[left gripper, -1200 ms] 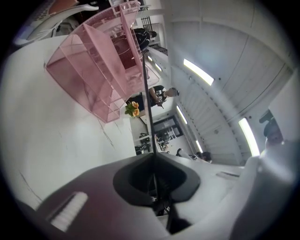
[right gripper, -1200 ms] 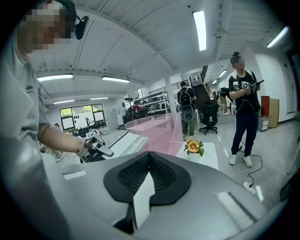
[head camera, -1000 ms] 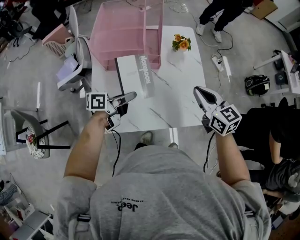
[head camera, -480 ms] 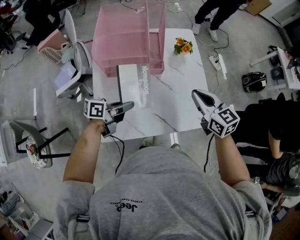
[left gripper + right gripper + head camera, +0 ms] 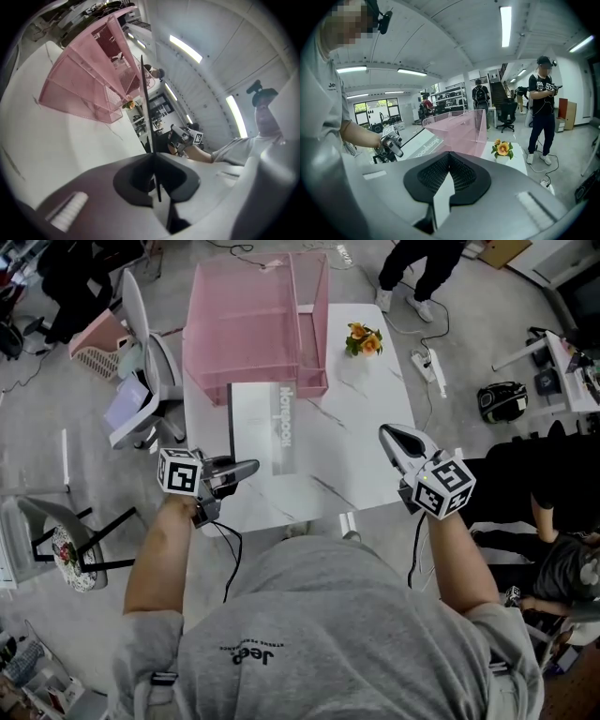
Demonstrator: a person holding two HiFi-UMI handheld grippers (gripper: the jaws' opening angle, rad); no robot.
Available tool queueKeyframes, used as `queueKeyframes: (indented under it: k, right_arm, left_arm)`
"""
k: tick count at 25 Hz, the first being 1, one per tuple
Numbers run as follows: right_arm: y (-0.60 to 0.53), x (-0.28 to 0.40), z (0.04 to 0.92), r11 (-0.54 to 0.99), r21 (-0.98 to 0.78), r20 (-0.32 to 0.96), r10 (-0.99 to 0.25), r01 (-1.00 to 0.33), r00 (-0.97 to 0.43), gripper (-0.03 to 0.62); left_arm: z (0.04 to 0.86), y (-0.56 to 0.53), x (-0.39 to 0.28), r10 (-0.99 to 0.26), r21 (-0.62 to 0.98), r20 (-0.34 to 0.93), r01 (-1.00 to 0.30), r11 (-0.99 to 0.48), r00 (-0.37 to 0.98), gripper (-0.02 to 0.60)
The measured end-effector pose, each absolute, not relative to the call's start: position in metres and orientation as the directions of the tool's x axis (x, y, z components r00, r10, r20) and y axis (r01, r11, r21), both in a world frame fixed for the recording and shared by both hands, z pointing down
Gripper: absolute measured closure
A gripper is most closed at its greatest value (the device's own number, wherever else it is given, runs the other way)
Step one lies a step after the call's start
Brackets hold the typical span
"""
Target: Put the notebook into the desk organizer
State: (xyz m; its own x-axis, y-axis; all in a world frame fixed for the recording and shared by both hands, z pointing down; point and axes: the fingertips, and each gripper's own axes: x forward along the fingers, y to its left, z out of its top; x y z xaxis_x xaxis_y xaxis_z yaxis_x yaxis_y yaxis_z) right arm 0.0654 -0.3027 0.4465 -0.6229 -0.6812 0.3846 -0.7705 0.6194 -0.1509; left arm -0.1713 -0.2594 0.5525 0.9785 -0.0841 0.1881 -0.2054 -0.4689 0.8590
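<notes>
The notebook (image 5: 267, 427) is pinched at its near left corner by the shut left claw (image 5: 251, 467), and its far end is tucked into the open mouth of the pink desk organizer (image 5: 244, 324) on the white bench (image 5: 356, 427). Bare bench is left on the right, where the right claw (image 5: 387, 433) is held closed and empty near the right edge. Since a second ago the left claw has been laid flatter, pointing more to the right.

A: Any legible print?
B: "Notebook" runs lengthwise down the grey strip of the notebook (image 5: 265, 427) cover. "Jeep" sits on the person's grey shirt (image 5: 328, 634), seen upside-down from the head view.
</notes>
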Motion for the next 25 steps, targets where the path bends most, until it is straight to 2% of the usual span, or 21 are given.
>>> queueKeyframes:
  k: [4,6,14,19,25]
  right_arm:
    - [-0.307,0.064,0.444,0.617,-0.146,0.388,-0.684,-0.774,-0.618,0.591]
    - [-0.307,0.063,0.445,0.616,-0.145,0.389,-0.684,-0.774,-0.617,0.591]
    - [-0.303,0.063,0.447,0.612,-0.142,0.398,-0.684,-0.778,-0.611,0.591]
    - [-0.301,0.070,0.445,0.604,-0.138,0.400,-0.691,-0.785,-0.602,0.591]
    - [-0.297,0.074,0.450,0.596,-0.143,0.412,-0.690,-0.791,-0.595,0.591]
  left_arm:
    - [0.530,-0.252,-0.160,-0.027,0.810,0.139,-0.129,-0.572,0.990,0.514]
    - [0.525,-0.258,-0.158,-0.036,0.804,0.118,-0.117,-0.583,0.992,0.514]
    - [0.569,-0.292,-0.178,-0.127,0.862,0.153,-0.195,-0.468,0.980,0.514]
    - [0.569,-0.311,-0.187,-0.189,0.914,0.086,-0.153,-0.376,0.978,0.514]
    - [0.556,-0.354,-0.183,-0.214,0.874,0.156,-0.235,-0.425,0.964,0.514]
